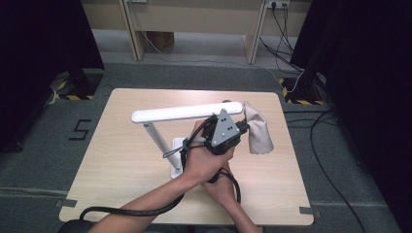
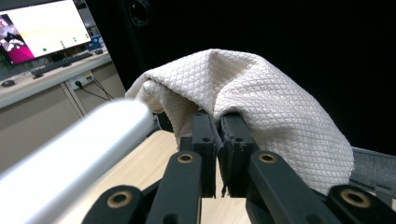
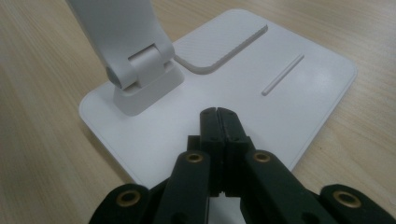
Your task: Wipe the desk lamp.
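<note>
A white desk lamp stands on the table; its long head (image 1: 187, 112) lies level above its flat base (image 1: 178, 144). A beige quilted cloth (image 1: 257, 131) hangs over the head's right end. My left gripper (image 1: 244, 127), with the grey plate on top, is shut on the cloth's edge. In the left gripper view the jaws (image 2: 218, 119) pinch the cloth (image 2: 261, 93) beside the blurred lamp head (image 2: 79, 149). My right gripper (image 3: 218, 112) is shut, with nothing between its jaws and its tips at the lamp base (image 3: 280, 88) near the hinge (image 3: 140, 79).
The wooden table (image 1: 121, 160) has bare room left of the lamp. My left forearm crosses over my right hand (image 1: 221, 187). Black curtains flank the table, cables (image 1: 335, 184) run over the floor at right, and a monitor (image 2: 42, 28) stands on a far desk.
</note>
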The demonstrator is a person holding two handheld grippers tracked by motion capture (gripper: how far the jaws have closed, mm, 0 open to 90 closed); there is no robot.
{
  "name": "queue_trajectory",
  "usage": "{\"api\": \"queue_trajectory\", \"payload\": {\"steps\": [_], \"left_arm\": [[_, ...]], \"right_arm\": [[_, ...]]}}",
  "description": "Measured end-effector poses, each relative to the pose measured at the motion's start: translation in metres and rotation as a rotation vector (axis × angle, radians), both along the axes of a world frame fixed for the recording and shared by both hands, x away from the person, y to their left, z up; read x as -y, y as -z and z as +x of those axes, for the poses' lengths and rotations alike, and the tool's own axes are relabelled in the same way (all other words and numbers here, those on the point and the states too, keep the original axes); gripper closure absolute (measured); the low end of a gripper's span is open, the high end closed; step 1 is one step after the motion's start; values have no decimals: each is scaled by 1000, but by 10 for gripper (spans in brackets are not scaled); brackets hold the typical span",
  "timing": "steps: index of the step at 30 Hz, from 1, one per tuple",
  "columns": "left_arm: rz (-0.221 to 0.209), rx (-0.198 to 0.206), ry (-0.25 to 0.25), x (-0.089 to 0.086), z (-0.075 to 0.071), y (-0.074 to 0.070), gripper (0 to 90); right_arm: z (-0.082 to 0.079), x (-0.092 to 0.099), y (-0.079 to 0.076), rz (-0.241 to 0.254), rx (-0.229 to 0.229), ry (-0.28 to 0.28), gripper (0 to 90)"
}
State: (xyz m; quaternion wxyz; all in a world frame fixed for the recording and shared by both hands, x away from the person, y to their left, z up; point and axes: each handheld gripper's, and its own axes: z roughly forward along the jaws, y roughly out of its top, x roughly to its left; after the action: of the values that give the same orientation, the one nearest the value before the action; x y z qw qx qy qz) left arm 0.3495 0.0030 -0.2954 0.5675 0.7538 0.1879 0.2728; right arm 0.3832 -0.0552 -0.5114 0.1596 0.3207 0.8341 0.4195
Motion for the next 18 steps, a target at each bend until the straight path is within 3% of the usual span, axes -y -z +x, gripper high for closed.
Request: {"api": "queue_trajectory", "payload": {"steps": [13,18], "left_arm": [[34,-49,-50,-12,8,26,855],[10,-64,-74,-17,11,30,855]], "right_arm": [[0,0,0,-1,-6,3,900],[0,0,0,2,-3,0,900]]}}
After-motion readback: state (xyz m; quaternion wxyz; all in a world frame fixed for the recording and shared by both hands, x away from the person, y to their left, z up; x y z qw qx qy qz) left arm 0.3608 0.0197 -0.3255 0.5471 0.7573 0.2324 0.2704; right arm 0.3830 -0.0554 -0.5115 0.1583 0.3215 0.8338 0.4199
